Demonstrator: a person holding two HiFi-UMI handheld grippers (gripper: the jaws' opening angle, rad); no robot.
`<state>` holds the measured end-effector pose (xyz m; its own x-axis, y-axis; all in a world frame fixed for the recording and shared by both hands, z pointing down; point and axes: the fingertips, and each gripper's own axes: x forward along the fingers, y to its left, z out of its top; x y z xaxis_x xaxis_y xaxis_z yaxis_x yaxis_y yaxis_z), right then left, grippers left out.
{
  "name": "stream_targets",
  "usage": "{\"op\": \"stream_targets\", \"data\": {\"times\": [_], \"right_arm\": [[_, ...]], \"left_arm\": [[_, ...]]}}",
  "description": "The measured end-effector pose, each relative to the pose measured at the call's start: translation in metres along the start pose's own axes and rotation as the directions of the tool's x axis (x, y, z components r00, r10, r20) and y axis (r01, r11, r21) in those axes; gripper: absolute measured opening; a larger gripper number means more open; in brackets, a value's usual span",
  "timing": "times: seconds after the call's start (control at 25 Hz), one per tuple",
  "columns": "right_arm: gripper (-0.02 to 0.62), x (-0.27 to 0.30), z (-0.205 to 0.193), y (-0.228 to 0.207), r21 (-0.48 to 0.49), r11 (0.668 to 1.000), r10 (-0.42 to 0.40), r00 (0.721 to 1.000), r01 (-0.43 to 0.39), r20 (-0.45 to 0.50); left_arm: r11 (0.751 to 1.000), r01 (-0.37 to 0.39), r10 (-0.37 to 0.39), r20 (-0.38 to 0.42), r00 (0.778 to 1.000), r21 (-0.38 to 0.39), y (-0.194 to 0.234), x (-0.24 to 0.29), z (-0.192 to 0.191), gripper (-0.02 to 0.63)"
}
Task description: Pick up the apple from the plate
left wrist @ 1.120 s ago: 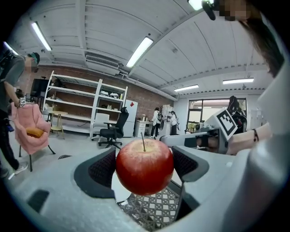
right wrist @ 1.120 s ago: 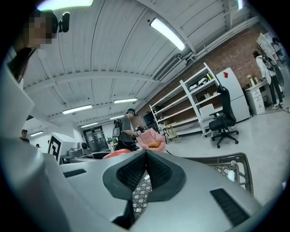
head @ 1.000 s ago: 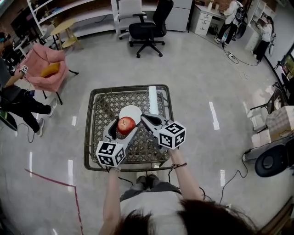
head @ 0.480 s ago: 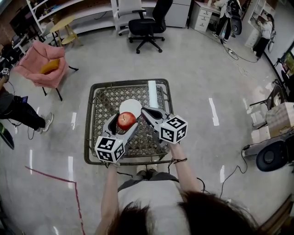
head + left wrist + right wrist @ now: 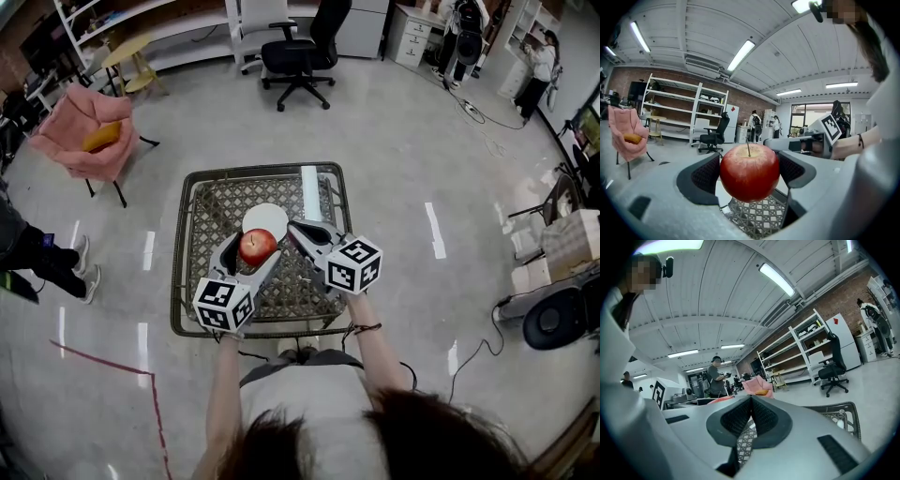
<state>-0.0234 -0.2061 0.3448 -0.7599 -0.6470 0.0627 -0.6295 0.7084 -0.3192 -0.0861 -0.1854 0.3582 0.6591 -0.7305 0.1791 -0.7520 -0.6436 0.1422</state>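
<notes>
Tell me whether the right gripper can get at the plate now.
Probably yes. The plate lies mostly bare beside the shut right gripper; the apple, clamped in the left gripper, overlaps only its near edge.

- On my head view, the round white plate (image 5: 269,216) sits half hidden behind the red apple (image 5: 257,246).
- At left, a dark-trousered bystander (image 5: 36,255) is cut off by the frame.

Polished grey floor (image 5: 422,141), pink armchair (image 5: 67,131)
</notes>
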Motion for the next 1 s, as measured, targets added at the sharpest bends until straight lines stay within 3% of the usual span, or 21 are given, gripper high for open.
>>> {"op": "stream_targets", "data": {"times": [1.0], "right_arm": [[0.009,-0.001,0.003,-0.009,0.008,1.0,0.023,0.999,-0.023,0.025]], "left_arm": [[1.0,0.009,-0.009,0.001,1.0,0.015,0.0,0.008,-0.005,0.394]]}}
